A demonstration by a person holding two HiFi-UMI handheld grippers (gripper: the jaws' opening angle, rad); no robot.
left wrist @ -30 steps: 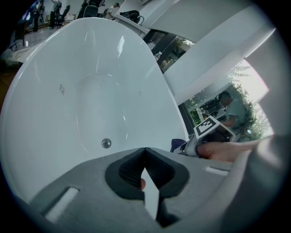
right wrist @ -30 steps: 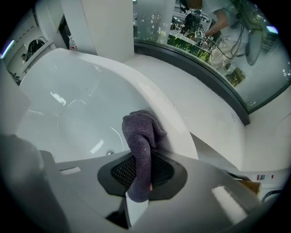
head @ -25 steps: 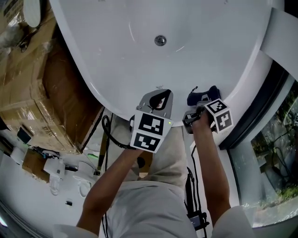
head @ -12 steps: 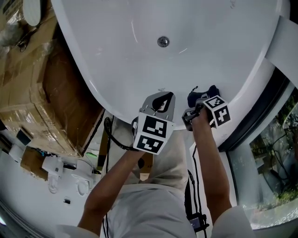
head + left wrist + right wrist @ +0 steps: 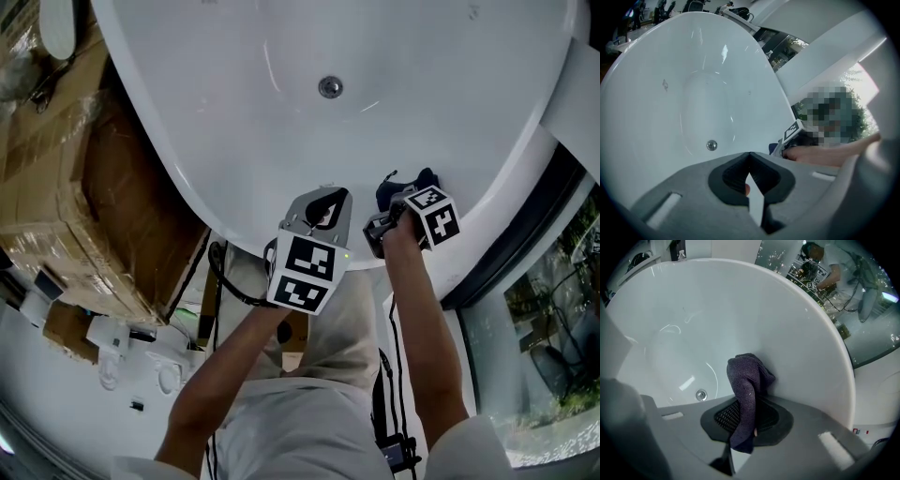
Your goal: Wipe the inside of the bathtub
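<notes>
The right gripper (image 5: 743, 405) has its jaws clamped on a dark cloth (image 5: 749, 376). The cloth stands up between them in a bunched fold, with a tail hanging below. In the head view the cloth sits just inside the near end of the tub (image 5: 281, 141), high on the wall under the rim and to the right of the left gripper (image 5: 325, 199). Its top lies against the white wall or just off it; I cannot tell which.

The left gripper's jaws are together with nothing held. It hovers over the near rim, just beside the right gripper, and points down the tub toward the drain (image 5: 329, 87).

The step in hand looks like the start of a wiping stroke on the near end wall. The floor round the drain and the far side are well apart from the cloth, so most of the inside appears yet to be covered.

The next move calls for pressing the bunched cloth flat against the curved wall, then sweeping it down and across. The clamp must hold so the fold does not slip out. The left gripper needs to keep clear of that path.
</notes>
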